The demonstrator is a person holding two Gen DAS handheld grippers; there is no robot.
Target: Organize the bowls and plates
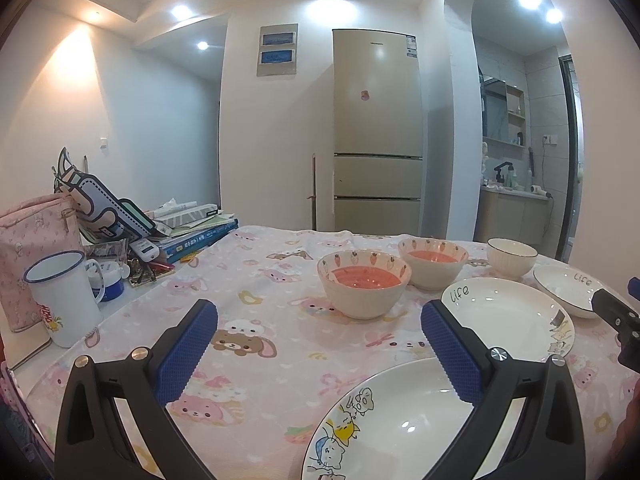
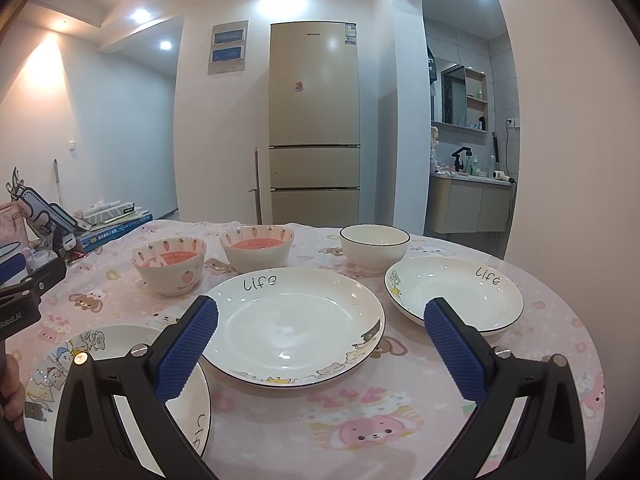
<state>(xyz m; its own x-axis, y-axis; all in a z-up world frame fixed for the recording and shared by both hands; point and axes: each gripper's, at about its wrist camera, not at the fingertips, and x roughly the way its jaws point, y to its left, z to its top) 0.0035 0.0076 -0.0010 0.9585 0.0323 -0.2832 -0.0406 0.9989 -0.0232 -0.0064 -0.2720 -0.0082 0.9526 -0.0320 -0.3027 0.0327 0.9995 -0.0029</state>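
On the pink cartoon tablecloth stand three white "Life" plates: a near-left plate (image 2: 120, 376) (image 1: 400, 420), a middle plate (image 2: 296, 320) (image 1: 508, 320) and a far-right plate (image 2: 456, 292) (image 1: 568, 288). Behind them stand two strawberry bowls with pink insides (image 2: 170, 264) (image 2: 258, 248), also in the left wrist view (image 1: 364, 284) (image 1: 432, 262), and a white ribbed bowl (image 2: 374, 246) (image 1: 511, 258). My left gripper (image 1: 320, 340) is open and empty above the cloth, beside the near-left plate. My right gripper (image 2: 320, 344) is open and empty over the middle plate's near edge.
At the table's left stand a white enamel mug (image 1: 64, 300), a pink bag (image 1: 32, 248), a stack of books and clutter (image 1: 188, 228). A fridge (image 1: 376, 132) stands behind the table. The table's round edge runs on the right (image 2: 588, 344).
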